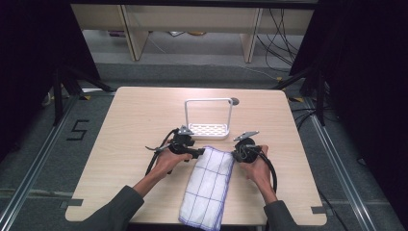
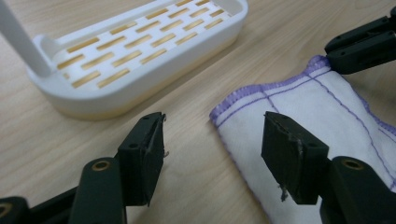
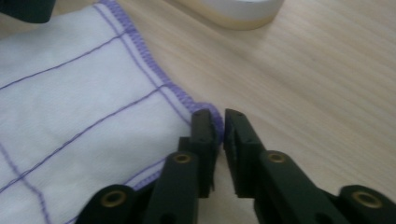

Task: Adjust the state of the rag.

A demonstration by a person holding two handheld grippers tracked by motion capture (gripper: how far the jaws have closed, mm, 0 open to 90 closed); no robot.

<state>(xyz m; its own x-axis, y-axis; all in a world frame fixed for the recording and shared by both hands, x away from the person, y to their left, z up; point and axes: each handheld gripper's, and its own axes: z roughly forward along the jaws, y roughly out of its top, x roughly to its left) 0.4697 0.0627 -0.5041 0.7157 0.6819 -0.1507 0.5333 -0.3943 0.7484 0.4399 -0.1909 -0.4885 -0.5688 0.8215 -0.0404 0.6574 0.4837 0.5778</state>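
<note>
A white slotted rack (image 1: pixel 208 129) stands bare at the far middle of the bench (image 1: pixel 134 115). Near it lies the checked cloth (image 1: pixel 208 185). The right gripper (image 3: pixel 220 122) pinches the cloth's far right corner; the left gripper (image 2: pixel 212 140) gapes over the far left corner, touching nothing.

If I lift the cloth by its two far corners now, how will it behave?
The cloth looks thin and soft, so it will probably hang limp. It overhangs the table edge, so it may drag. A pinch on the stitched hem likely holds.
</note>
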